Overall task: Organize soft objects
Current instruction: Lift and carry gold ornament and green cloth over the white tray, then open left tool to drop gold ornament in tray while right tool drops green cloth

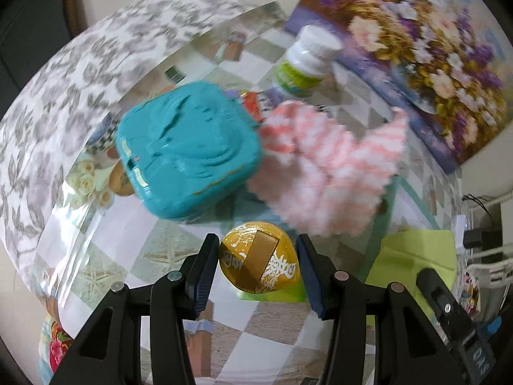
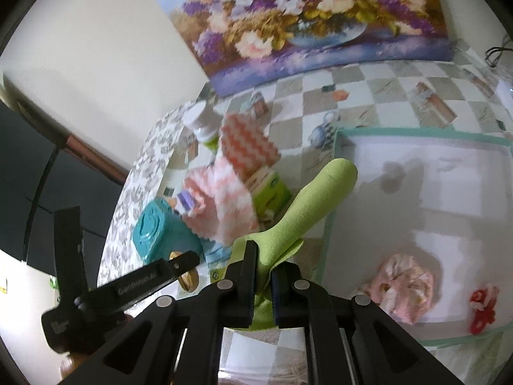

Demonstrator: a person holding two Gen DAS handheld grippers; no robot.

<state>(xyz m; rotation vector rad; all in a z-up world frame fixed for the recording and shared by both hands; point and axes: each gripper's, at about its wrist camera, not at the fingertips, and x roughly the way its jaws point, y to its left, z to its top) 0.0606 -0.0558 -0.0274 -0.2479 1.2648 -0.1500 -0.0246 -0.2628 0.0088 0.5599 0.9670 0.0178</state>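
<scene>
My right gripper (image 2: 263, 264) is shut on a lime green cloth (image 2: 311, 202) and holds it raised beside the white mat with a teal border (image 2: 426, 134). The green cloth also shows in the left wrist view (image 1: 413, 261). My left gripper (image 1: 258, 256) is open, its fingers either side of a gold round lid (image 1: 259, 261) without touching it. A pink and white fuzzy cloth (image 1: 327, 166) lies just beyond, also in the right wrist view (image 2: 224, 202). On the mat lie a pale pink crumpled cloth (image 2: 405, 288) and a small red soft item (image 2: 482, 304).
A teal plastic box (image 1: 189, 150) sits left of the fuzzy cloth. A white-capped bottle (image 1: 307, 61) lies behind it. A green carton (image 2: 272, 192) and an orange zigzag cloth (image 2: 247, 141) lie near the pile. A floral painting (image 2: 307, 19) leans on the wall. The left gripper's body (image 2: 121, 282) is close on the right gripper's left.
</scene>
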